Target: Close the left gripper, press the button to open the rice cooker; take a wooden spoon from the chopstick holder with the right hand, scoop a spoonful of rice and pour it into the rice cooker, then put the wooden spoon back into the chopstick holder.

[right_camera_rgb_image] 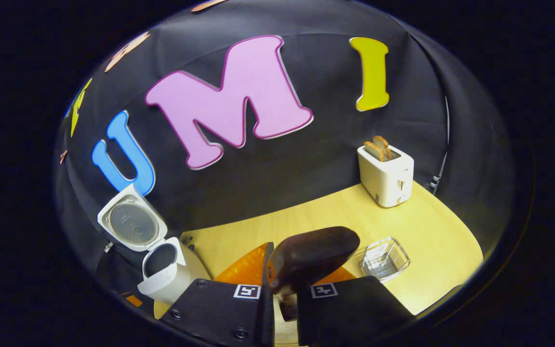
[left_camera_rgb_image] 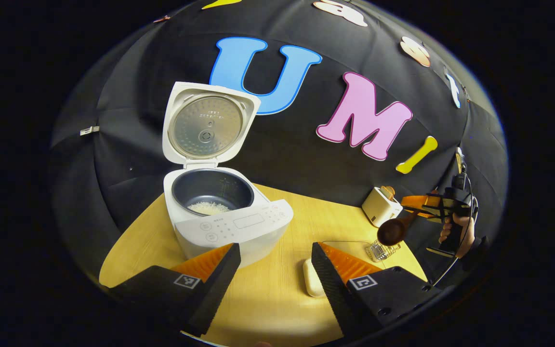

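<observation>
The white rice cooker (left_camera_rgb_image: 231, 226) stands with its lid (left_camera_rgb_image: 207, 125) raised, and a patch of white rice (left_camera_rgb_image: 208, 208) lies in its dark pot. My left gripper (left_camera_rgb_image: 275, 260) is open just in front of the cooker, holding nothing. At the far right my right gripper (left_camera_rgb_image: 419, 209) is shut on a dark wooden spoon (left_camera_rgb_image: 392, 232), held in the air above the clear chopstick holder (left_camera_rgb_image: 381, 250). In the right gripper view the spoon's bowl (right_camera_rgb_image: 313, 258) sticks out ahead of the right gripper (right_camera_rgb_image: 282, 294), with the holder (right_camera_rgb_image: 383, 260) just to its right and the cooker (right_camera_rgb_image: 166, 274) low on the left.
A white toaster (left_camera_rgb_image: 381, 206) with bread slices stands at the back of the wooden table (left_camera_rgb_image: 306, 217), also seen as the toaster (right_camera_rgb_image: 386, 176) in the right gripper view. A small white object (left_camera_rgb_image: 312, 279) lies beside my left gripper's right finger. A hand (left_camera_rgb_image: 458, 236) holds the right gripper.
</observation>
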Tool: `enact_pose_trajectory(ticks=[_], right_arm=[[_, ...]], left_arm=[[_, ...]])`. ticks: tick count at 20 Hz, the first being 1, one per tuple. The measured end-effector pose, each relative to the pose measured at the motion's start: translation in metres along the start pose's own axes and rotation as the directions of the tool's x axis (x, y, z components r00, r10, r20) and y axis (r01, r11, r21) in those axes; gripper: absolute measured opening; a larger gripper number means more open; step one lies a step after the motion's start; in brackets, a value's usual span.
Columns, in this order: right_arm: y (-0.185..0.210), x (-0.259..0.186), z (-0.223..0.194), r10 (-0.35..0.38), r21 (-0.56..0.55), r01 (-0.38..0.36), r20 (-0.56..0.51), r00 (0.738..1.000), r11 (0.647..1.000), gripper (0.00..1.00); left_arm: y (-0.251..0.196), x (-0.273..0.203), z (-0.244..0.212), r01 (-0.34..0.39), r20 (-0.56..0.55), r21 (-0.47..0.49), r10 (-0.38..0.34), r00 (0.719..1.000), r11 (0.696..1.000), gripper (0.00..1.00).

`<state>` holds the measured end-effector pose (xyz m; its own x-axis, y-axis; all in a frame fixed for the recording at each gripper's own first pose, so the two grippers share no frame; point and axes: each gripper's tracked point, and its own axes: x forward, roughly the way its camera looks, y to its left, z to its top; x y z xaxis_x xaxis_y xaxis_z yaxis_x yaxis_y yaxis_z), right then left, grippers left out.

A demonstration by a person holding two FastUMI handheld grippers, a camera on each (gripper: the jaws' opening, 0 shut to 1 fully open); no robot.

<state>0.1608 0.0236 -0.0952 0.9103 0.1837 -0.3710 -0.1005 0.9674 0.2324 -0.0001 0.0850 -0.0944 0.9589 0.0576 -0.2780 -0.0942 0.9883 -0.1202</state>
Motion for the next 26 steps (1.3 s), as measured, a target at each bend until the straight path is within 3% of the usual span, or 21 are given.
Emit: enact_pose_trajectory(ticks=[5, 10, 14, 19, 20, 26], right_arm=[[0.02, 0.014, -0.059, -0.02, -0.059, 0.017, -0.057, 0.998, 0.998, 0.23], [0.002, 0.025, -0.103, -0.101, -0.177, 0.082, -0.098, 0.99, 0.981, 0.23], [-0.011, 0.025, -0.134, -0.142, -0.291, 0.095, -0.147, 0.979, 0.952, 0.23], [0.002, 0.019, -0.159, -0.13, -0.264, 0.071, -0.214, 0.968, 0.962, 0.23], [0.007, 0.017, -0.165, -0.124, -0.249, 0.063, -0.234, 0.964, 0.966, 0.12], [0.038, 0.005, -0.193, -0.07, -0.13, 0.031, -0.311, 0.948, 0.991, 0.11]], left_arm=[[0.013, -0.001, -0.021, 0.04, -0.043, 0.015, -0.039, 0.998, 0.999, 0.96], [0.031, -0.003, -0.04, 0.034, -0.071, -0.06, -0.039, 0.997, 0.998, 0.96], [0.049, -0.007, -0.04, 0.014, -0.061, -0.079, -0.019, 0.998, 0.997, 0.96], [0.063, -0.009, -0.037, -0.013, -0.049, -0.105, 0.008, 0.999, 0.994, 0.96], [0.065, -0.009, -0.036, -0.021, -0.046, -0.106, 0.016, 0.999, 0.994, 0.96], [0.065, -0.014, -0.034, -0.019, -0.028, -0.117, 0.016, 0.999, 0.993, 0.96]])
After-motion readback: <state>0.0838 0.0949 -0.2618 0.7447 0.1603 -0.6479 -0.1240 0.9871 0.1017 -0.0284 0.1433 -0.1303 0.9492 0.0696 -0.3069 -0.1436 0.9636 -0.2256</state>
